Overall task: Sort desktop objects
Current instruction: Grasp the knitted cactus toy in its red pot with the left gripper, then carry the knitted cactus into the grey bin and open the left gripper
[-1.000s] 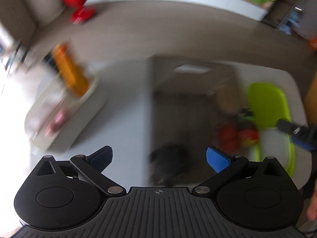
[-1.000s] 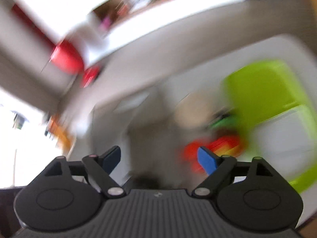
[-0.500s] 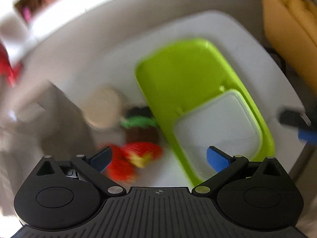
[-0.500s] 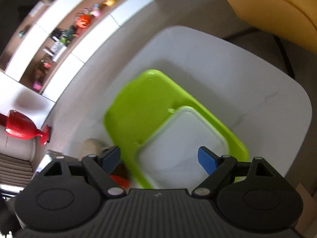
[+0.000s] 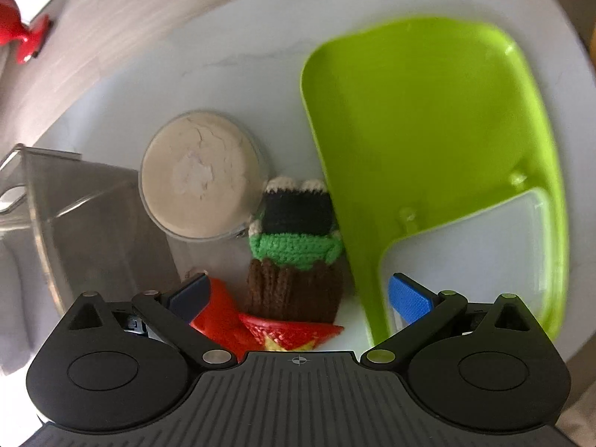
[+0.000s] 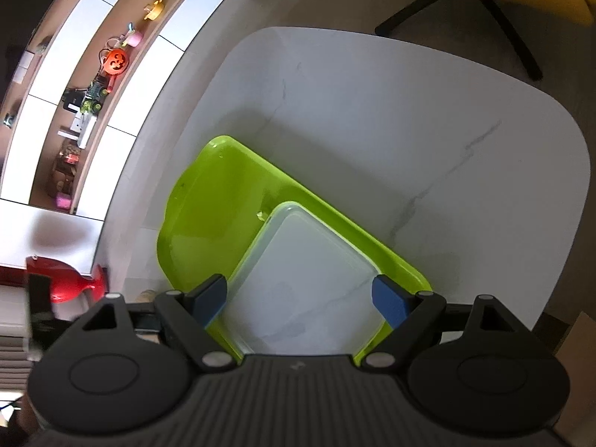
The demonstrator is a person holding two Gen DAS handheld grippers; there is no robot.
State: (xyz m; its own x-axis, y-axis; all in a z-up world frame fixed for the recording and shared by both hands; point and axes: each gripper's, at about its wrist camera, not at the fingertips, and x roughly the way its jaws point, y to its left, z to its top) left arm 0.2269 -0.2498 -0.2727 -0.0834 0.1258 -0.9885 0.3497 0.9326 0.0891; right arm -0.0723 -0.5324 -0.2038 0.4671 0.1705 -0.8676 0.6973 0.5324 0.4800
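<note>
Below the left gripper (image 5: 296,292), spread and empty: red star (image 5: 260,326), glossy hard plastic with a yellow centre, lying flat on the worktop (image 5: 242,56), part hidden under the gripper body
Just beyond, between the pads and touching the star: knitted doll (image 5: 296,249), soft yarn, brown, green and black bands, long axis running straight away from the gripper; likeliest first pick, left hand nearer
Beside its far end: round clear tub (image 5: 201,175) of pale cracked putty
Leftward: clear grey bin (image 5: 93,216), rigid, open-topped
Rightward, against the doll: lime tray (image 5: 428,119), smooth plastic, shallow rim
Under the right gripper (image 6: 300,303), likewise spread and empty: frosted square lid (image 6: 305,279) lying in the tray's (image 6: 208,201) near end
</note>
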